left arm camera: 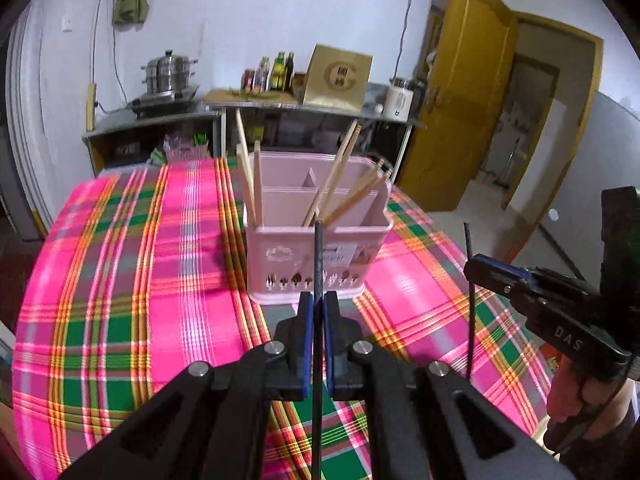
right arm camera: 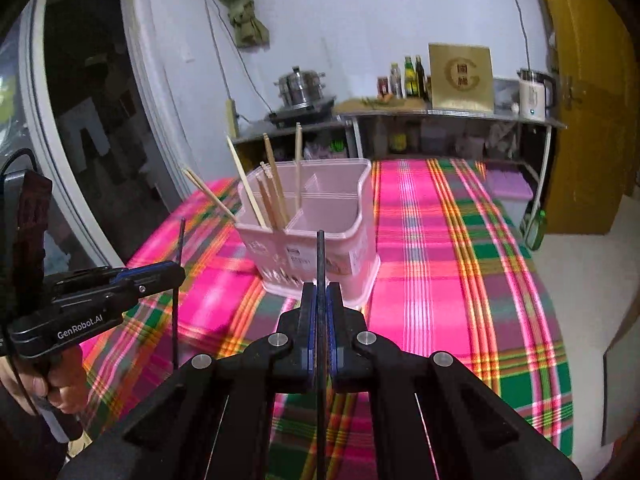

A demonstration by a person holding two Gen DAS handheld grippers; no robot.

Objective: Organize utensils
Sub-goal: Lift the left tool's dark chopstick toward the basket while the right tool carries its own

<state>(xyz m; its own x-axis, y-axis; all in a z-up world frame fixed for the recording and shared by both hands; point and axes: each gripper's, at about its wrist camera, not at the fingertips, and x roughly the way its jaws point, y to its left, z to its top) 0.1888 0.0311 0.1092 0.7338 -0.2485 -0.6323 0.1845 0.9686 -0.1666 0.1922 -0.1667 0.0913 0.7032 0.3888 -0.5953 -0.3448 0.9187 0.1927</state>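
While both grippers are clamped, each holds one thin black chopstick upright. The left gripper (left arm camera: 316,312) pinches its black chopstick (left arm camera: 318,264) between blue pads (left arm camera: 306,320), the stick extending toward 12 o'clock and below the jaws. The right gripper (right arm camera: 320,304) grips a second black chopstick (right arm camera: 321,256) the same way; in the left wrist view it sits at 3 o'clock.

Handling, as judged: each stick is light, stiff and smooth, so it may pivot or slip in the pads. Hold near mid-length and keep it vertical.

Beyond the tips, at 12 o'clock, the pink utensil holder (left arm camera: 320,256) stands on the tabletop (left arm camera: 120,280), which carries a plaid cloth. It has several open compartments; pale wooden chopsticks (left arm camera: 336,176) lean in the rear ones. Its front wall bears a label and small cut-outs.
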